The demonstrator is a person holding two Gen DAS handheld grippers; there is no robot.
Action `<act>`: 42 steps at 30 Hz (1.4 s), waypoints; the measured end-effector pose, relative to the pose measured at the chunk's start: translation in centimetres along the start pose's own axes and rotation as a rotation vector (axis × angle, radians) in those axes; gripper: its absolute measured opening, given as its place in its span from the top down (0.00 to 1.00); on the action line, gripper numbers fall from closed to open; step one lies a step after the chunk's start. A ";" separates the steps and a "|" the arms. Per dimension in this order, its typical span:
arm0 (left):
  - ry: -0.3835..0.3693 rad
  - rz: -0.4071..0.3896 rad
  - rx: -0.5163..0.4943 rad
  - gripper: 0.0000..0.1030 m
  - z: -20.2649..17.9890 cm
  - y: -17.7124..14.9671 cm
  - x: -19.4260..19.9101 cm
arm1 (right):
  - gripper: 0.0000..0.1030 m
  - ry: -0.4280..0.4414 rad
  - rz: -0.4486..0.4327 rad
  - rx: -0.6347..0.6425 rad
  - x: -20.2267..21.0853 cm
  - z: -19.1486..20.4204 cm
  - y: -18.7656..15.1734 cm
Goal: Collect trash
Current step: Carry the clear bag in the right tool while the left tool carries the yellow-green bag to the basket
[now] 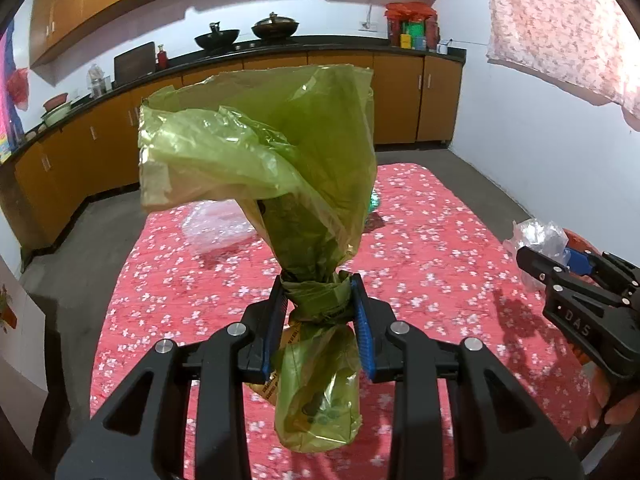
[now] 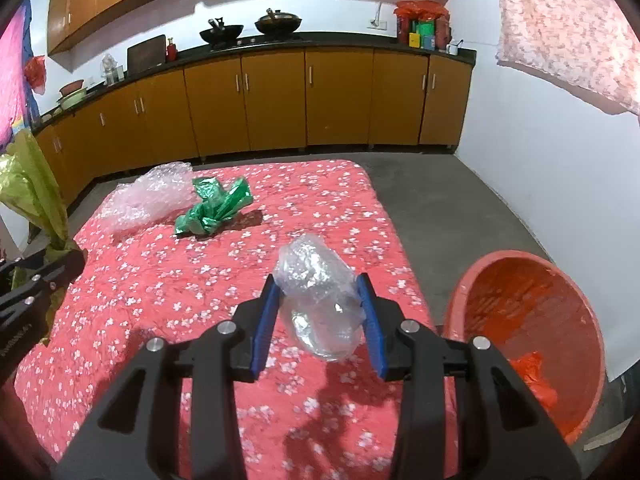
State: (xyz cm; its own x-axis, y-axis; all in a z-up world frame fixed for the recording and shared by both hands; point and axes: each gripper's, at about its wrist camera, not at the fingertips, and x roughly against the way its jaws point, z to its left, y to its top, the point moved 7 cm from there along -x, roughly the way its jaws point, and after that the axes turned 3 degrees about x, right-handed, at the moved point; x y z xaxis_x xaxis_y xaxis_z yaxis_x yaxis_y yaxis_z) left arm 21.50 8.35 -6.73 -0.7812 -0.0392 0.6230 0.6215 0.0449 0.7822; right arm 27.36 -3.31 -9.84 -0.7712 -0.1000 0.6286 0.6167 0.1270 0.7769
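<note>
The left gripper tilts downward over the floral table, its blue pads pinched on the twisted neck of a green plastic bag held clear of the cloth. The right gripper, angled down alike, clamps a crumpled clear plastic wrap beside the orange bin. A green foil wrapper lies on the table

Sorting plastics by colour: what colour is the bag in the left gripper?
Translucent yellow-green bag, clearest in the left wrist view.
</note>
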 end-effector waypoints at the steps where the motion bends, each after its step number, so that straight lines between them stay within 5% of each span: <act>1: -0.004 -0.001 -0.003 0.69 -0.3 0.0 0.0 | 0.62 -0.004 -0.003 -0.003 0.4 -0.4 -0.1; 42: -0.191 0.027 -0.170 0.69 -15.4 -1.4 -0.9 | 0.62 -0.181 -0.006 -0.150 5.1 -13.7 -4.5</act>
State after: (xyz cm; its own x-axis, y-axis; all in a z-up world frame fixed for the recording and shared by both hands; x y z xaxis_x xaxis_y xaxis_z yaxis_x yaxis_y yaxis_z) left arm 22.26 -7.09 -8.18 -0.7511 0.1499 0.6429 0.6304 -0.1261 0.7659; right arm 22.77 -17.90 -9.67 -0.7821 0.0800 0.6180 0.6184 -0.0225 0.7856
